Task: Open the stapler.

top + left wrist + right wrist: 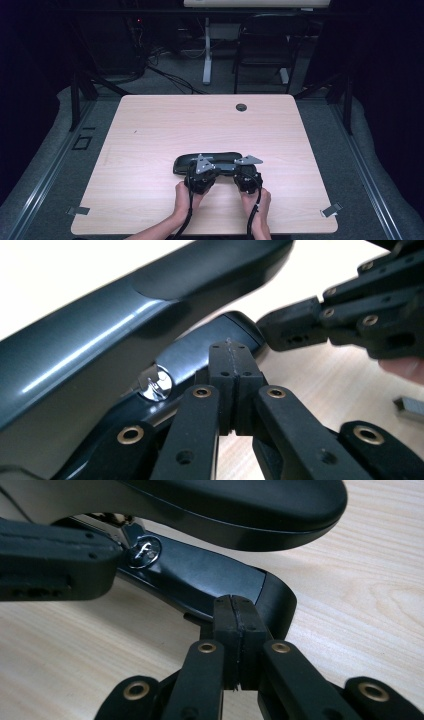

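A light wooden tabletop (150, 130) fills the middle of the high view, with dark floor around it. Near the centre, slightly toward the near edge, lies a long black stapler (207, 161), its length running left to right. A person's two hands come in from the near edge, each holding a black tool. The left hand (183, 197) holds the left tool (201, 176) at the near side of the stapler's middle. The right hand (256, 199) holds the right tool (245, 175) just beside it, at the stapler's right end.

In the left gripper view, the left tool (229, 352) has its two jaws pressed together, tips touching the stapler's lower body (200, 347) beside a shiny rivet (156, 383); whether anything is pinched between them cannot be told. The stapler's upper arm (125, 305) is lifted above. A small strip of staples (409, 407) lies on the tabletop at the right.

In the right gripper view, the right tool (235, 607) also has its jaws together, against the lower body's rounded end (272, 600).

A black chair (265, 45) stands beyond the far edge.
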`<state>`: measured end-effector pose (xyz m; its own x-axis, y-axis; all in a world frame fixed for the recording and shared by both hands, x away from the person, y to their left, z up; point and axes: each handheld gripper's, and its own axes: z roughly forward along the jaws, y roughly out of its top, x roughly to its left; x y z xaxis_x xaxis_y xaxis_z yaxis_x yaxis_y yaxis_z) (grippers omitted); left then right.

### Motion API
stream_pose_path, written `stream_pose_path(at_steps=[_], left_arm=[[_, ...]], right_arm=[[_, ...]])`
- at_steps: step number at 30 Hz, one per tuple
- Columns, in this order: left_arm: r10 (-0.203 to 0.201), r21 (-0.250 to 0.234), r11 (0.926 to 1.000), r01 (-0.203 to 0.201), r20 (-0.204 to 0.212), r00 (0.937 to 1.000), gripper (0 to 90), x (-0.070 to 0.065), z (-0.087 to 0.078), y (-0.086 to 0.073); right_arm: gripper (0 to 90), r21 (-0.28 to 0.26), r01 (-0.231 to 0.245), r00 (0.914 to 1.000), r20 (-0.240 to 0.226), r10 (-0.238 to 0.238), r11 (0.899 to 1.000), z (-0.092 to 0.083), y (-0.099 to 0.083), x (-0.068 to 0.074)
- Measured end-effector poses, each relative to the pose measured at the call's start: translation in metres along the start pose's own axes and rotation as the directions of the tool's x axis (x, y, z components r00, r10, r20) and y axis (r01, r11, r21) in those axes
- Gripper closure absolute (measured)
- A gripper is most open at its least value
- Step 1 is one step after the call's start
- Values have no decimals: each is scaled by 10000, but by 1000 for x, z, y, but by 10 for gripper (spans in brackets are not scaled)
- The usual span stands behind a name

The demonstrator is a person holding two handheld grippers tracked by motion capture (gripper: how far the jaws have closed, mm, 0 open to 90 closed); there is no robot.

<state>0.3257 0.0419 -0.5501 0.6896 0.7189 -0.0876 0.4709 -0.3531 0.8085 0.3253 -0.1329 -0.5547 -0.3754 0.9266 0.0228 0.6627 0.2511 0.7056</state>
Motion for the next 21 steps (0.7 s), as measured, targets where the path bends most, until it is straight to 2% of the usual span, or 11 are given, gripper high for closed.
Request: stream_pose_path(at_steps=[5,6,8,11,12,14,17,21], left_arm=[[-20,50,10000,20,-76,10000,900,-2,8,1],[-64,44,10000,64,-97,9999,900,-2,9,0],[-155,81,9998,156,-67,9999,900,-2,12,-1],[-534,-242,9983,532,-68,9985,900,1,16,-2],[-531,-239,9983,527,-171,9984,900,3,16,-1],[-627,-235,9978,624,-121,9980,900,4,18,0],[-446,-248,9987,441,-200,9988,900,2,21,2],[-579,-302,9979,570,-292,9979,900,0,26,1]], right_arm=[[900,59,11,10000,39,-11,10000,8,1,2],[900,150,126,9997,186,-129,9998,11,2,2],[900,173,149,9997,201,-152,9997,12,2,2],[900,59,150,9994,307,-152,9999,14,2,1],[900,54,201,9992,330,-203,9998,15,3,2],[900,74,201,9991,379,-203,9998,15,3,2],[900,67,200,9988,441,-203,9998,15,3,3],[900,19,230,9986,482,-231,9997,16,3,4]])
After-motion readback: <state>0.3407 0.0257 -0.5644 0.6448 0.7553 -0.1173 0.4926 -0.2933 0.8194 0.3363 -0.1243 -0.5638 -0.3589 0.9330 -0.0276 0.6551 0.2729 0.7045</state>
